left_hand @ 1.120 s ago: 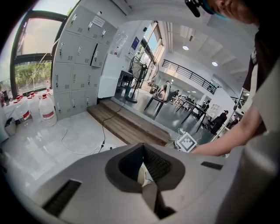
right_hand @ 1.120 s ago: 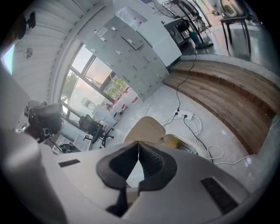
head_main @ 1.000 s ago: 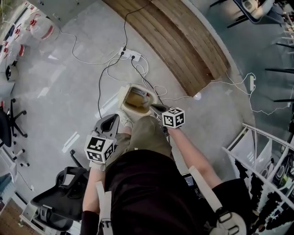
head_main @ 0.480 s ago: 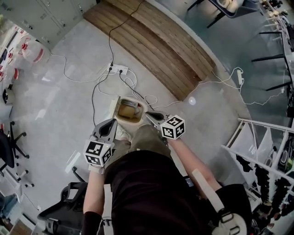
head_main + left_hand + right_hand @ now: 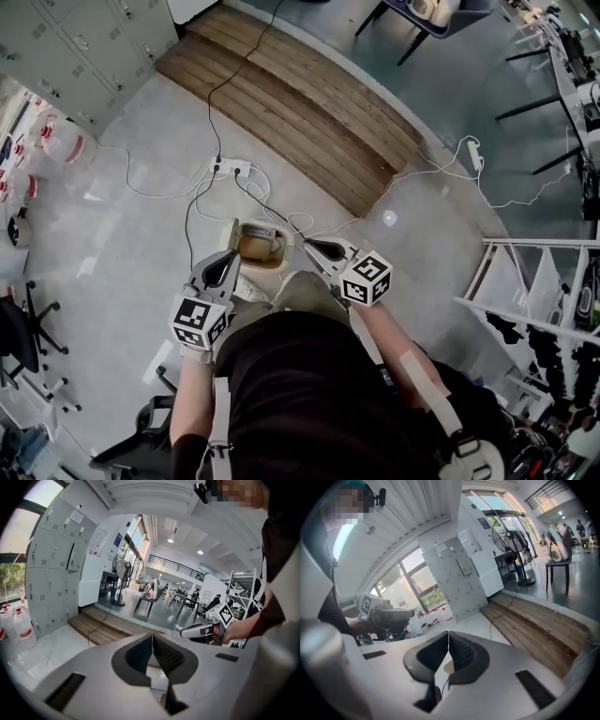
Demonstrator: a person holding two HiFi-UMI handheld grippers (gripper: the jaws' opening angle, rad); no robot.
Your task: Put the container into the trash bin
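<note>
In the head view a small white trash bin (image 5: 285,247) stands on the grey floor with its lid tipped open to the left. It has a brownish liner, and a pale container (image 5: 263,232) lies inside at the far side. My left gripper (image 5: 228,261) hangs shut and empty near the bin's near-left corner. My right gripper (image 5: 310,246) is also shut and empty, just right of the bin. The left gripper view shows its own jaws (image 5: 152,637) touching, with the right gripper (image 5: 197,631) beyond. In the right gripper view its jaws (image 5: 448,634) are closed.
A power strip (image 5: 231,168) with trailing cables lies on the floor beyond the bin. Behind it runs a wooden step (image 5: 300,108). Grey lockers (image 5: 66,52) and water jugs (image 5: 58,141) are at far left, office chairs (image 5: 19,323) at left, a metal rack (image 5: 525,281) at right.
Both grippers have risen away from the bin, and the bin looks smaller and farther below. Both stay shut with nothing in them.
</note>
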